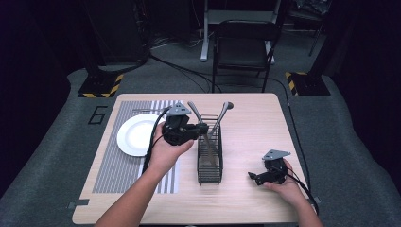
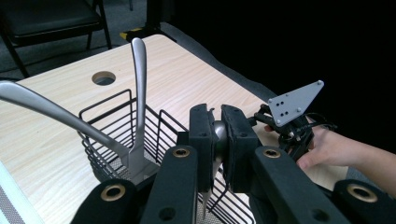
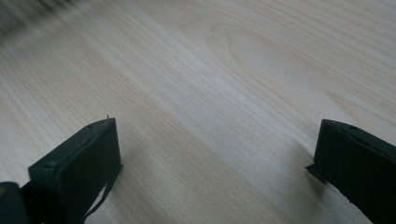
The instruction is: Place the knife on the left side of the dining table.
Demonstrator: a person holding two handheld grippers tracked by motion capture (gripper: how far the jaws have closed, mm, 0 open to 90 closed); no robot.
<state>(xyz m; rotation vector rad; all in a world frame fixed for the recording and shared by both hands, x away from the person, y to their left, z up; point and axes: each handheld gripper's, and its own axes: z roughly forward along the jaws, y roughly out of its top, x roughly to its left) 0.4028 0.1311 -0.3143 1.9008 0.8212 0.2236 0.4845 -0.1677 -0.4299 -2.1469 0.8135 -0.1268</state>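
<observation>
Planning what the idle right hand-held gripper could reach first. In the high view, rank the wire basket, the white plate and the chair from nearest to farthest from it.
From the right hand-held gripper, resting near the table's right front:
1. Wire basket, just to its left at table centre.
2. White plate, on the striped mat at the left side.
3. Chair, on the floor beyond the table's far edge.

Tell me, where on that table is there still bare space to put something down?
Bare wood lies right of the wire basket, back to the table's far edge, and along the near edge between both arms. It is crowded on the left: plate on striped mat, left gripper at the basket.
</observation>
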